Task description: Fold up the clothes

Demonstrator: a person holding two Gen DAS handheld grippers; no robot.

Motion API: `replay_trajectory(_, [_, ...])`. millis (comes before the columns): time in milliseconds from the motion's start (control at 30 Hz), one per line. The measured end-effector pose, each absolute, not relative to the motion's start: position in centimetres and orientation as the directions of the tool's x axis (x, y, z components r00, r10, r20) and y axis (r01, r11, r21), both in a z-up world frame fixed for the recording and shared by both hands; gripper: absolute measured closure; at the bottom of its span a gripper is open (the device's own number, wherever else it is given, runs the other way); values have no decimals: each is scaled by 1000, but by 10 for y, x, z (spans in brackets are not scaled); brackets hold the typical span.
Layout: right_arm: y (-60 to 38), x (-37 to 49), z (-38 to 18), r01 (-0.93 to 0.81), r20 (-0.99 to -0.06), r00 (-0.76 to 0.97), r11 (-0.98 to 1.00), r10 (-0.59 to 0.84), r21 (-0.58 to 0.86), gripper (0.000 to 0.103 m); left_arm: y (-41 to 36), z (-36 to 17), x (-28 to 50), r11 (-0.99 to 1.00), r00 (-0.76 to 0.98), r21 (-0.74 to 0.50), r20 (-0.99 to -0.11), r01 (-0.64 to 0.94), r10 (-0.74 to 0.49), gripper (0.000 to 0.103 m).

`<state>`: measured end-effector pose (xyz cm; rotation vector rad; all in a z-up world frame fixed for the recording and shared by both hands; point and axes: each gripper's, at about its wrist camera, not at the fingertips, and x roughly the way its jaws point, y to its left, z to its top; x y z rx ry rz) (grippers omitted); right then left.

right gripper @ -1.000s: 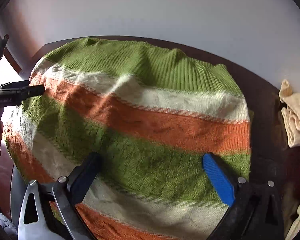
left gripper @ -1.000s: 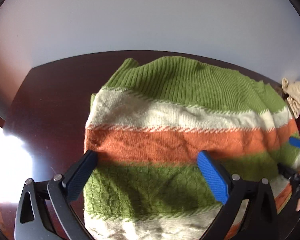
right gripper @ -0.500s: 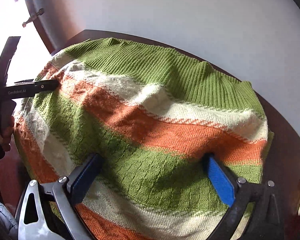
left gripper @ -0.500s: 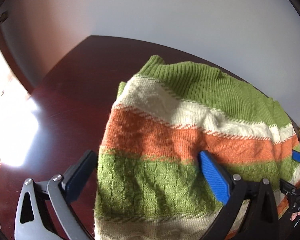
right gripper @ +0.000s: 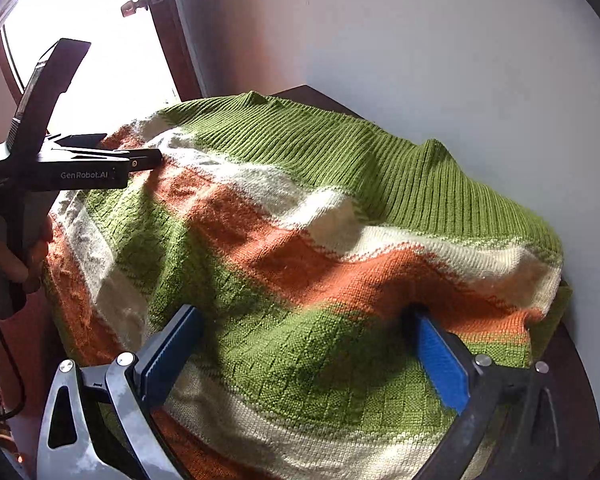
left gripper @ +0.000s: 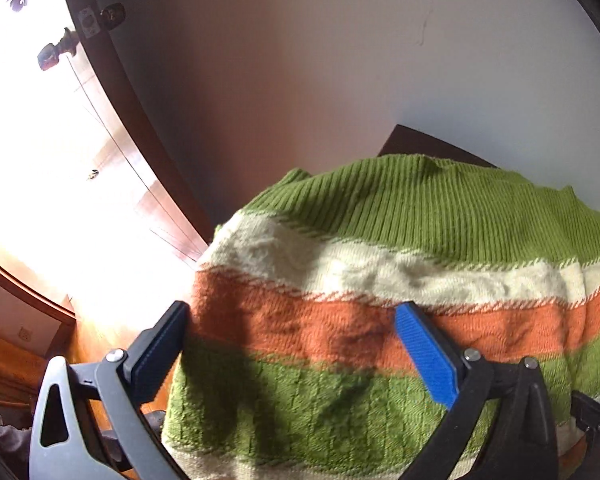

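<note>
A knit sweater with green, cream and orange stripes (left gripper: 380, 320) fills the lower half of both views (right gripper: 300, 280). It is raised off the dark wooden table (right gripper: 312, 94) and bulges upward. My left gripper (left gripper: 292, 336) stands open with the sweater's left part between its blue pads. My right gripper (right gripper: 308, 344) is open too, its pads spread wide over the sweater's right part. The left gripper's body (right gripper: 60, 168) shows at the left of the right wrist view, touching the sweater's edge. Whether fabric is held lower down is hidden.
A plain pale wall (left gripper: 340, 60) rises behind the table. A dark window or door frame (right gripper: 172, 40) with bright glare stands at the left. A corner of the table (left gripper: 420, 144) shows behind the sweater.
Both grippers and the sweater have risen and tilted up; the table has dropped from view and the wall and window fill the frames. The garments at the right are out of view.
</note>
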<state>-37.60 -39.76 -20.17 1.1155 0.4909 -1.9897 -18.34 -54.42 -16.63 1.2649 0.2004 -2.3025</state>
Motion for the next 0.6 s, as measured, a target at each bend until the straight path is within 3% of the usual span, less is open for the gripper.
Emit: replay_trajectory(600, [-412,-376,-197,657,-801,-450,-754,-395,3,0,-570,-169,-202,-871,-506,-15,-819,490,-270,0])
